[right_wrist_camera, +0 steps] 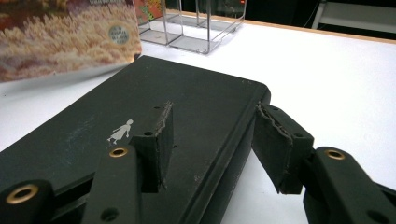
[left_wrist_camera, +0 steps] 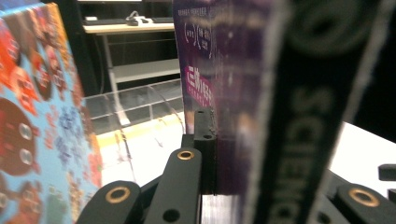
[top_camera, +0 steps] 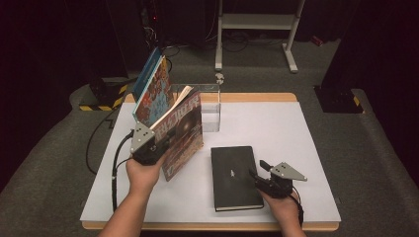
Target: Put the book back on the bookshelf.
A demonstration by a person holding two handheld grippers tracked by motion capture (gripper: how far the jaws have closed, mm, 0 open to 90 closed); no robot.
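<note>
Now the left gripper [top_camera: 154,143] has its fingers clamped on the upright purple magazine [top_camera: 182,133]; right gripper [top_camera: 260,174] fingers straddle the black book's [top_camera: 233,177] edge, half-open, on the white desk [top_camera: 286,138].

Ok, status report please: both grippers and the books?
Left gripper shut on purple magazine, held upright. Right gripper open astride black book edge. Nothing in the way.

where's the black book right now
In the high view the black book lies flat on the white table, right of centre near the front edge. The right tool straddles its right edge, and the purple magazine stands to its left.
</note>
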